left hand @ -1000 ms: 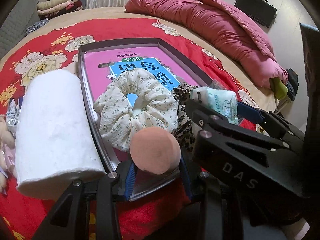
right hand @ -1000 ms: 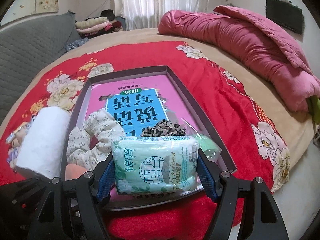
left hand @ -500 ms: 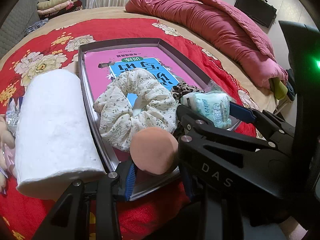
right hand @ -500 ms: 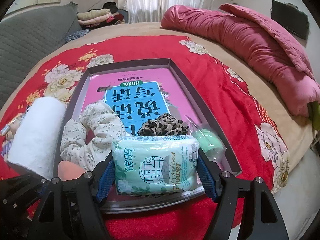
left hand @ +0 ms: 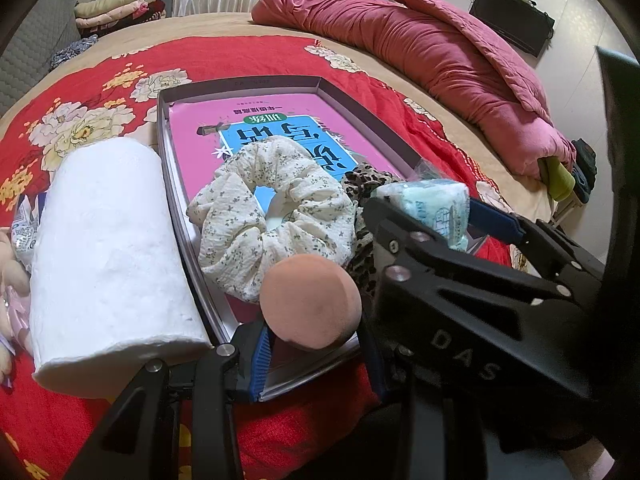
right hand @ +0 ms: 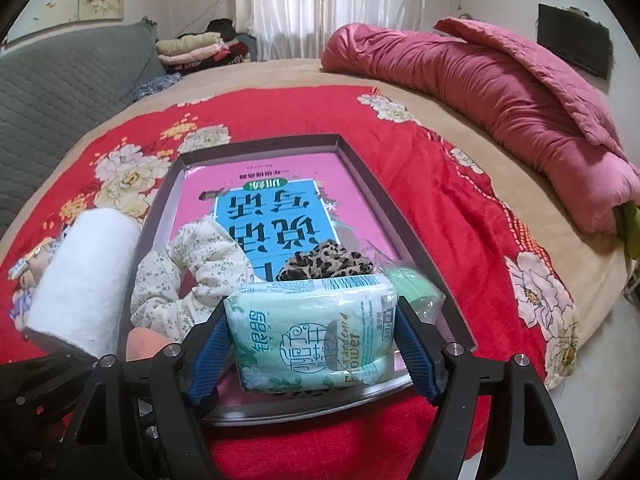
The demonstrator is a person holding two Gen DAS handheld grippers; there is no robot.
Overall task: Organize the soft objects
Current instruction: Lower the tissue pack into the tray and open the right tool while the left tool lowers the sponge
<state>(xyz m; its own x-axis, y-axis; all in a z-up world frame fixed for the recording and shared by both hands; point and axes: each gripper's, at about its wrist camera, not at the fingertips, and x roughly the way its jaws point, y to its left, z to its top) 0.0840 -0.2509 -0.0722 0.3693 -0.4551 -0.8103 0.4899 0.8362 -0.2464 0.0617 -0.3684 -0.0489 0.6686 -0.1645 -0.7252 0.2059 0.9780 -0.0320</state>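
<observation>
- The right gripper (right hand: 312, 344) pinches a pale green tissue pack (right hand: 314, 330) between its two blue-padded fingers (right hand: 210, 354), one pad pressed against each end of the pack. The pack hangs over the near end of the grey tray (right hand: 362, 172).
- In the left wrist view the same tissue pack (left hand: 434, 208) shows beyond the right gripper's black frame, over the tray's near right corner.
- The left gripper (left hand: 312, 344) has a peach makeup sponge (left hand: 310, 302) between its fingers at the tray's near edge. One blue pad (left hand: 260, 354) touches the sponge's left side; the other finger is hidden behind the right gripper's body, so the grip cannot be confirmed from that side.
- The tray (left hand: 172, 184) lies on a red floral bedspread (left hand: 120, 72) and holds a pink and blue book (left hand: 280, 120) flat on its floor.
- A cream floral scrunchie (left hand: 276, 216) lies on the book toward the tray's near left part, touching the sponge.
- A leopard-print scrunchie (right hand: 324, 262) sits just right of it, partly behind the tissue pack.
- A green item in a clear bag (right hand: 412, 284) rests against the tray's right wall near the near right corner.
- A white paper roll (left hand: 108, 256) lies on the bedspread along the tray's left wall, outside it.
- A rolled pink quilt (right hand: 500, 92) lies along the bed's far right edge.
</observation>
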